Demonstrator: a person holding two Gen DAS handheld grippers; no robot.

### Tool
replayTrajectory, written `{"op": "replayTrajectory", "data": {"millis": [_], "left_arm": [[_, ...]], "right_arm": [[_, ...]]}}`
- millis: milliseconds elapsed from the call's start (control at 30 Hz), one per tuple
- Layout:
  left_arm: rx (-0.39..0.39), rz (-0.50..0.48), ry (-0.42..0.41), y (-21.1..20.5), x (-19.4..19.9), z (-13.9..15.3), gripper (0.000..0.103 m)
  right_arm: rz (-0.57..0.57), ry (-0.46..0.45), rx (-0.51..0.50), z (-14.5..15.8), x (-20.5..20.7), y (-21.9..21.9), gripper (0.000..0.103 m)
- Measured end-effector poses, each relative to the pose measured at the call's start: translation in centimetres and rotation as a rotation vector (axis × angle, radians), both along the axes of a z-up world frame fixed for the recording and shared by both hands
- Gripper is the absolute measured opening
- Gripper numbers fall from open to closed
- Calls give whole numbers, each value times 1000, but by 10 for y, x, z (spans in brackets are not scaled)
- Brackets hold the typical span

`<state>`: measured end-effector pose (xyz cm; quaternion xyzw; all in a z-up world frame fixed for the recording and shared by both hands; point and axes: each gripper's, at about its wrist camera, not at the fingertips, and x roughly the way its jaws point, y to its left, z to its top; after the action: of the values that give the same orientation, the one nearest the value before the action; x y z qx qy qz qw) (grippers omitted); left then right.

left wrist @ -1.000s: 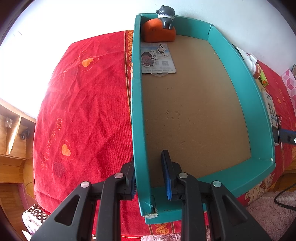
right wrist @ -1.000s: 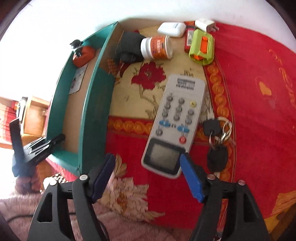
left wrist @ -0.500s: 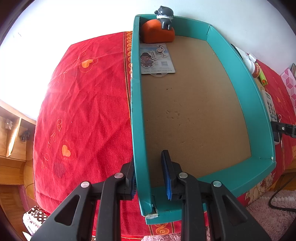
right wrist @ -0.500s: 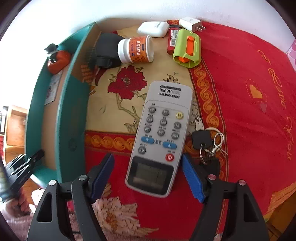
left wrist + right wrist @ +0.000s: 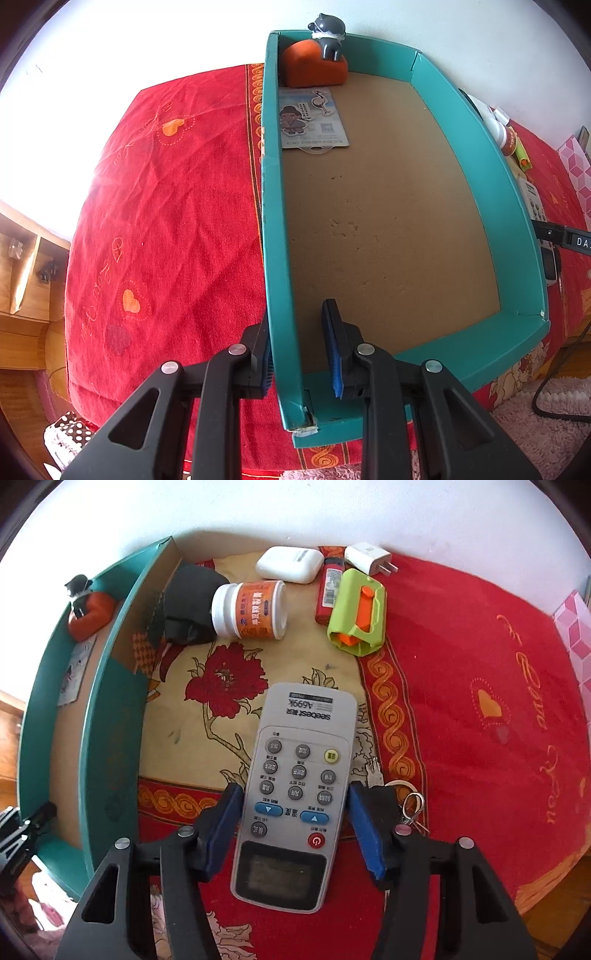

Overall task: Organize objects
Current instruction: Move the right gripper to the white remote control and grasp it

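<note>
A red cloth (image 5: 177, 229) patterned with hearts and flowers is spread over a flat surface, and a shallow teal box (image 5: 517, 221) with a brown cardboard floor is set on it. The box's near left wall is clamped by the left gripper (image 5: 299, 347), one blue pad outside the wall and the other inside, the tongs drawn together on it. In the far corner of the box an orange block with a small grey figurine (image 5: 328, 33) on top is seen, and a printed card (image 5: 314, 118) is laid flat just in front of it. In the right wrist view, a grey remote control (image 5: 295, 794) is laid on the cloth beside the box, its screen end nearest the camera. The remote is straddled by the right gripper (image 5: 295, 825), whose tongs are closing; the remote is between the blue pads, the left pad seeming to touch its edge and the right pad just beside the other edge. A bunch of keys (image 5: 410, 805) is partly hidden behind the right pad. Farther off, near the wall, a white and orange bottle (image 5: 251, 611) lying on its side, a black object (image 5: 188, 605), a white case (image 5: 290, 564), a red lighter (image 5: 328, 590), a green and orange item (image 5: 358, 613) and a white charger plug (image 5: 369, 559) are grouped together.
</note>
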<state>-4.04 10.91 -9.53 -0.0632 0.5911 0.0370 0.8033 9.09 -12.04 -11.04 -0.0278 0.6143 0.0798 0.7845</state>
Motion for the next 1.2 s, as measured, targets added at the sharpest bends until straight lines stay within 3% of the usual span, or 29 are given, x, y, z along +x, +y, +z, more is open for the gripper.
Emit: {"op": "replayTrajectory", "data": {"millis": [100,267,433,467,500,567,767,833,967,1200], "left_arm": [[0,-1,0,0,0,0,22],[1,-1,1,0,0,0,22],[2,-3,2,0,1,0,22],[2,-1,1,0,1,0,22],[2,-1,1,0,1,0,22],[1,-1,1,0,1,0,22],[0,-1,-1,-1,1,0,22],[0,-1,-1,-1,1,-1,22],[0,-1,-1,-1,1,-1,22],[0,0,-2,-1,1,0,22]], "right_arm": [[-6,2,29,0,3,-5,58],[-77,29,183,4,-2,-28,58],[-69,-27,211,28,3,-37,56],[-65,-48,226,33,0,-37,54],[-51,-75,211,40,1,-35,30],[-24,-90,220,51,-4,-27,23],[26,-63,157,40,-11,-13,23],[40,-39,172,32,-12,-12,29],[94,-16,139,26,-15,-6,65],[224,-6,81,10,-12,14,66]]}}
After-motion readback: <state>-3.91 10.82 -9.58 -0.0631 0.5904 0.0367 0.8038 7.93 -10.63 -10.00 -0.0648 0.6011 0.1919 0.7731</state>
